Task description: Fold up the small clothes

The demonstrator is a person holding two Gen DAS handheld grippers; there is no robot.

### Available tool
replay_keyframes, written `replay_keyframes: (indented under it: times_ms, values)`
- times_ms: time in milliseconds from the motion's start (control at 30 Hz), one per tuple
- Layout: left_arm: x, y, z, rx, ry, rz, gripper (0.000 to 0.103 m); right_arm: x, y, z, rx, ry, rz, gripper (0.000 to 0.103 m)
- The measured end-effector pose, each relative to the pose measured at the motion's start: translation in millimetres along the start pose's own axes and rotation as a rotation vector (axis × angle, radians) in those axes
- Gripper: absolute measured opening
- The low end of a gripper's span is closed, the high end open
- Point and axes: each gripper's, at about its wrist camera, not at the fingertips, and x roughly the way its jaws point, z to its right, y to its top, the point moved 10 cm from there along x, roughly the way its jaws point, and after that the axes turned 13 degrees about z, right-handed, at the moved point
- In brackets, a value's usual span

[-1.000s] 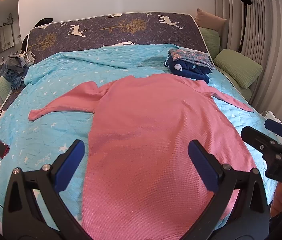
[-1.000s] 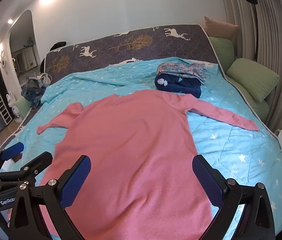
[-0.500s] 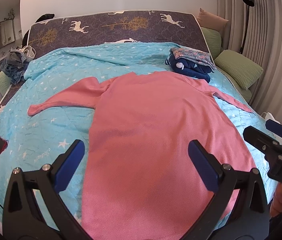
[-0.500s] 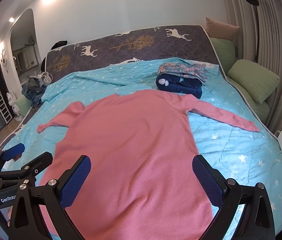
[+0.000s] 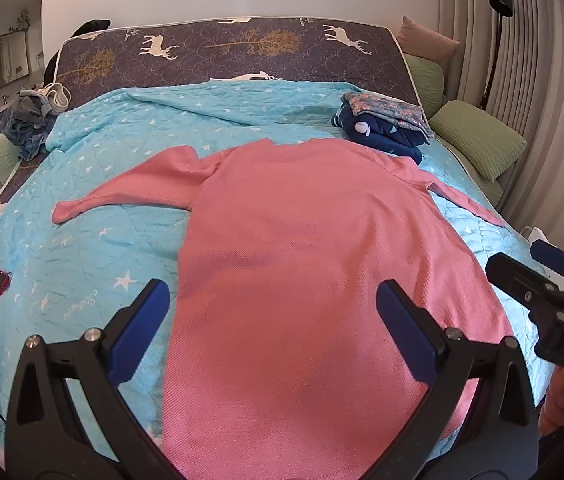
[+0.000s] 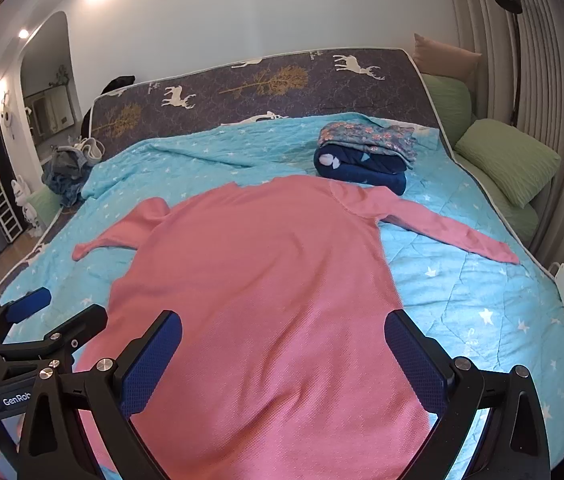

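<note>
Pink top [image 5: 314, 248] lies flat on the bed [image 5: 82, 264], sleeves spread, unfolded. We hold left tongs [image 5: 270, 320] and right tongs [image 6: 282, 356] wide and empty above its hem. We judge the first fold pending; next we must grip a sleeve or side edge.

pink top [image 6: 266, 280] lies flat on bed; right gripper [image 6: 282, 356] jaws spread.

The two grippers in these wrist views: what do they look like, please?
Both look alike. The left gripper has a black angular plastic frame, silver screws and two fingers with blue textured pads. The right gripper matches it. Seen from the side, white lettering shows: "GenRo" on the left, "DAS" on the right. No sleeves are visible.
</note>
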Motion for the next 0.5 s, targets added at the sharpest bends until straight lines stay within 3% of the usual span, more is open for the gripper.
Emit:
replay_keyframes:
  times_ms: [500]
  values:
    - [5, -2, -14, -0.029, -0.012, -0.004, 0.103, 5, 1, -17, -0.033, -0.007, -0.013, 0.103]
